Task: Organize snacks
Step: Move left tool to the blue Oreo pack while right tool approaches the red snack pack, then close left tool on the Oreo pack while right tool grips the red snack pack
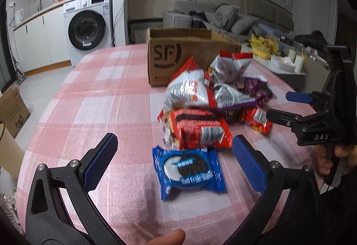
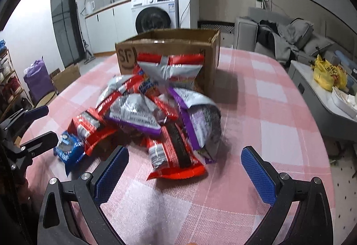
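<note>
Pink-and-white checked cloth covered the tabletop (image 1: 93, 97), and the snacks lay heaped near its middle. Furthest left in the left wrist view, the left tool (image 1: 174, 162) hovered low over the cloth with its blue-padded jaws spread wide and nothing between them but air. Just ahead of it, inside the span of the jaws, lay a blue cookie packet (image 1: 189, 170), flat on the cloth. Touching its far edge was a red packet (image 1: 200, 129), and behind that rose the pile of silver, red and purple bags (image 1: 214, 88), which leaned against the front of the open cardboard box (image 1: 165, 57) marked SF. At the right, the right tool (image 1: 287, 109) reached in from the side, held in a hand (image 1: 330, 155); its jaws stood apart and gripped nothing.

From the right wrist view, the right tool (image 2: 185, 162) was likewise wide open and empty above the cloth, with a red packet with a dark stripe (image 2: 176, 155) lying just in front of it and a purple-edged bag (image 2: 200, 120) beside that.
</note>
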{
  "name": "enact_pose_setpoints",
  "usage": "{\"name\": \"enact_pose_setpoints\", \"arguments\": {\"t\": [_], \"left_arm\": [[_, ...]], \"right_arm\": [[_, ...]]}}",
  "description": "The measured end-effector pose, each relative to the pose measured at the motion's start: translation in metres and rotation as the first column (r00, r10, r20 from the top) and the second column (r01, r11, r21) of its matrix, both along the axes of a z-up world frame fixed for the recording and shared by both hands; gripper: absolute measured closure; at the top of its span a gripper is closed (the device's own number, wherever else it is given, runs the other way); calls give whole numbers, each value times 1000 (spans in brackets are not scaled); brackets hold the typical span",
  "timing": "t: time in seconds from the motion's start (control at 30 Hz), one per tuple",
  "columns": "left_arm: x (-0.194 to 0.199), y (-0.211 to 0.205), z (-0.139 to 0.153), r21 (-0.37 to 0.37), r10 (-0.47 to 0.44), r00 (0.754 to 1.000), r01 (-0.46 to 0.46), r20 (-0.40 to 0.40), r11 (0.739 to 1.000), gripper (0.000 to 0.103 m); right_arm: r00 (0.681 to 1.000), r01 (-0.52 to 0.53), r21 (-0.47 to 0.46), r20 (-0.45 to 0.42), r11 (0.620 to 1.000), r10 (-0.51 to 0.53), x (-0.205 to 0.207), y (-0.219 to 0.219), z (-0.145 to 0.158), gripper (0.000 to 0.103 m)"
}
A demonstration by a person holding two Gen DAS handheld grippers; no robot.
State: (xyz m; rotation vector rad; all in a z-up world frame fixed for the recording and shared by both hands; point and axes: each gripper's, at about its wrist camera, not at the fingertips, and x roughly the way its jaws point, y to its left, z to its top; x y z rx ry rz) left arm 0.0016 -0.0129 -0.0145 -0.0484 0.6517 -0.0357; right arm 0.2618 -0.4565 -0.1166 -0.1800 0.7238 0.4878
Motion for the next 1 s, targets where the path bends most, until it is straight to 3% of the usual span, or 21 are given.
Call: {"name": "enact_pose_setpoints", "arguments": {"t": [0.2,0.27,0.3,0.7,0.77,0.93,1.0], "left_arm": [[11,2,-16,-24,-26,995,24,-92,999,1],[15,2,-21,-30,-31,992,28,-119,999,1],[16,2,-23,-26,-30,991,27,-128,999,1],[33,-3,-37,4,-27,973,28,-231,1000,1],[35,-4,-38,2,-34,969,36,-245,999,12],[35,-7,-42,-16,-80,964,79,-255,997,25],[33,-11,-41,-19,-112,963,110,-245,994,35]], "right_arm": [[993,-50,28,-110,998,53,4,1,-11,5],[988,-57,29,-144,998,60,7,2,-17,19],[985,-59,33,-161,998,63,10,3,-19,20],[981,-110,23,-159,994,112,16,19,-23,28],[981,-117,22,-153,993,119,19,22,-22,28],[975,-122,-5,-186,993,119,27,31,-30,30],[976,-117,-11,-184,993,113,29,33,-30,34]]}}
